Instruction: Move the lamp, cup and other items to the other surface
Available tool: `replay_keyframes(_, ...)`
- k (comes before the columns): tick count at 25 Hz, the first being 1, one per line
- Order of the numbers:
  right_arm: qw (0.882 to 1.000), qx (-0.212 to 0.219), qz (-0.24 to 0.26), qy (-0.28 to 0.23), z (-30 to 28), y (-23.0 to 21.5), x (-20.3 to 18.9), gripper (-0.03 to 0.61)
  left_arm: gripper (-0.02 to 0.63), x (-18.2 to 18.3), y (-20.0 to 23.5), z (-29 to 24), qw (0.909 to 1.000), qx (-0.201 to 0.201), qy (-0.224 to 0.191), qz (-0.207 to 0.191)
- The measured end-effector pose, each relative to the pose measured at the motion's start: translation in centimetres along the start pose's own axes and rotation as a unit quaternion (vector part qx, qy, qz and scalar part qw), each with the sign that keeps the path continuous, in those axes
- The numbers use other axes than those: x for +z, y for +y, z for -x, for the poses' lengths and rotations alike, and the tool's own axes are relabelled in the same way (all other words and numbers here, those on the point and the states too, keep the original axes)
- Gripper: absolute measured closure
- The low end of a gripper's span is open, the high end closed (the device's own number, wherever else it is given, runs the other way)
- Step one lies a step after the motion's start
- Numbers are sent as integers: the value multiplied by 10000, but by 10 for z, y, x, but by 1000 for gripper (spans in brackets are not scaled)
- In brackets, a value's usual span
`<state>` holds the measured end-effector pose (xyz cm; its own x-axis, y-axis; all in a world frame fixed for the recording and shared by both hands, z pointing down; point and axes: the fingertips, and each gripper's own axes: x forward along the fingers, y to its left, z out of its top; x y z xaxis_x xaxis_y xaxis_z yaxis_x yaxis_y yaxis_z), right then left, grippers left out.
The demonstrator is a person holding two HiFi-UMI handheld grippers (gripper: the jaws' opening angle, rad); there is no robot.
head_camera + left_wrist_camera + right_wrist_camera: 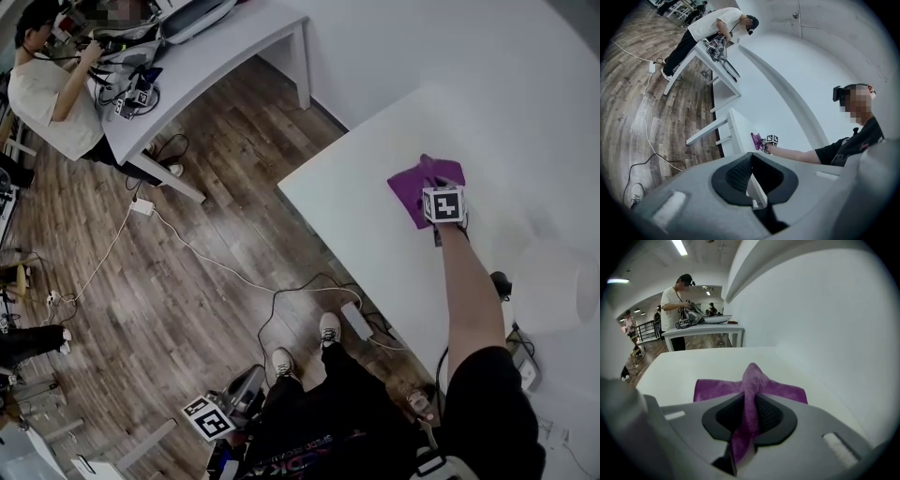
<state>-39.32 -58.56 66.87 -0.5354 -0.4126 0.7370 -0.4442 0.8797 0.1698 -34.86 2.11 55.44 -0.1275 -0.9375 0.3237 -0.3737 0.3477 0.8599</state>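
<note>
While the wooden floor (187, 234) spreads wide on the left, the big white table (375, 202) fills the right side, and a second white desk (220, 52) stands well apart at top left, with a person (47, 84) busy at it. By the big table's right edge sits what looks like a white lampshade (555, 286). Now the purple cloth (780, 391): it's lying on the big white table, its middle pulled up into a ridge, and the right gripper (748, 420) is clenched on that ridge, pads pressing the fabric from both sides. Down low over the floor, the left gripper (752, 176) hangs with jaws apart, nothing between them.
</note>
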Motion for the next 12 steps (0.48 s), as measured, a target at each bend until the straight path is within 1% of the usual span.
replay_keyframes(4, 9998, 5, -92, -167, 22, 7, 1, 511, 615, 2, 1, 9, 9998, -150, 61, -83)
replay_keyframes(8, 9989, -161, -259, -366, 58, 10, 9, 511, 615, 8, 0, 21, 9991, -349, 146, -202)
replay_keyframes(12, 9978, -110, -325, -559, 84, 20, 7, 511, 615, 14, 2, 37, 9981, -518, 197, -285)
